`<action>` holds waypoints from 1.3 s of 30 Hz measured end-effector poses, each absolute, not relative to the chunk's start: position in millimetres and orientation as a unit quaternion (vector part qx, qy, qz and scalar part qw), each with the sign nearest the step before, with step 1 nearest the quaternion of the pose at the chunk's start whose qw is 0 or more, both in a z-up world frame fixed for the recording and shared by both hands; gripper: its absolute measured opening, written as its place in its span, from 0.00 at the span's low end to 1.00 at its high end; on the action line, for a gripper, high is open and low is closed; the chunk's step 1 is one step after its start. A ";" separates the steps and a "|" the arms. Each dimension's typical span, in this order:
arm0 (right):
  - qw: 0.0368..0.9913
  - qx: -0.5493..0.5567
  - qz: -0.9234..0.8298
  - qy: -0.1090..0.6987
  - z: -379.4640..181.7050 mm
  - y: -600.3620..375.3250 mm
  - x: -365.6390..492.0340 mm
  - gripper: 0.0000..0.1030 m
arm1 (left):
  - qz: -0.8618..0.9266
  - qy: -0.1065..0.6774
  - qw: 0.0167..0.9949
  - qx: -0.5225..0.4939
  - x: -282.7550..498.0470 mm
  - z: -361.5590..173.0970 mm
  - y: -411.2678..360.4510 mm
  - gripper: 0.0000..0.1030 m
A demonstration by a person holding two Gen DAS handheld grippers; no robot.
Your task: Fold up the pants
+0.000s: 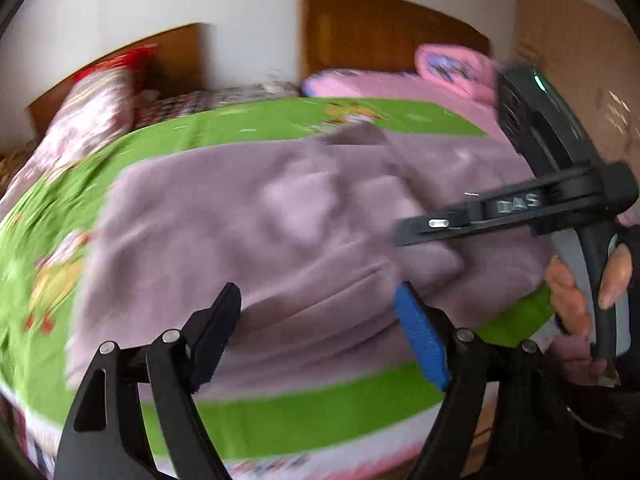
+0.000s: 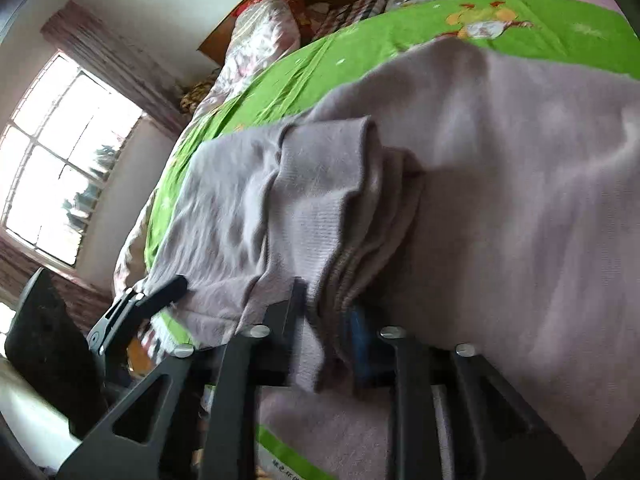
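Observation:
Lavender knit pants (image 1: pixel 280 216) lie spread over a green bedsheet (image 1: pixel 280 412). In the left wrist view my left gripper (image 1: pixel 318 296) hovers open above the near edge of the pants, nothing pinched between its black finger and blue pad. My right gripper (image 1: pixel 416 228) reaches in from the right over the pants, held by a person's hand (image 1: pixel 572 292). In the right wrist view the right gripper (image 2: pixel 328 300) is shut on a bunched, ribbed fold of the pants (image 2: pixel 320 200), which drapes down between the jaws. The left gripper (image 2: pixel 176 286) shows at the left by the pants' edge.
The bed carries a floral quilt and red pillow (image 1: pixel 104 92) at the far left and pink bedding (image 1: pixel 452 68) at the far right, against a wooden headboard (image 1: pixel 380 28). A window (image 2: pixel 60 152) with a curtain is left of the bed. The bed's near edge (image 1: pixel 280 464) is close below the grippers.

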State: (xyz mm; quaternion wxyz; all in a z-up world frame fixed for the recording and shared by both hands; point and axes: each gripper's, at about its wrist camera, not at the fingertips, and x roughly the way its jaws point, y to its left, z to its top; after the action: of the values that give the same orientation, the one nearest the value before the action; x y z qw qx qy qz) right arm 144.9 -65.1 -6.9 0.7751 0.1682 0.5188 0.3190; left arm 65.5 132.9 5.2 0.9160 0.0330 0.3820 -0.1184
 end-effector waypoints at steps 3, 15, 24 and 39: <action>0.804 0.143 0.321 0.479 3.6 -54.8 129.4 0.13 | -0.051 0.368 0.928 0.002 51.2 8.0 181.2 0.79; 0.807 0.152 0.293 0.489 -11.3 -66.2 133.1 0.22 | -0.012 0.351 0.936 -0.014 53.1 24.8 211.1 0.85; 0.858 0.105 0.301 0.402 34.9 -77.2 103.6 0.72 | 0.082 0.417 0.905 0.009 108.2 -3.6 228.0 0.94; 0.879 0.246 0.232 0.336 43.2 -225.2 41.0 0.87 | 0.002 0.331 0.943 0.042 116.2 75.2 142.4 0.98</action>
State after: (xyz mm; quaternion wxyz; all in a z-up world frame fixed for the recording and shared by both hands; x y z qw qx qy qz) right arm 41.0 -225.2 43.2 0.8790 0.2458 0.3364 0.2319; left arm 116.2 142.4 75.2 0.9426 0.0423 0.3313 0.0015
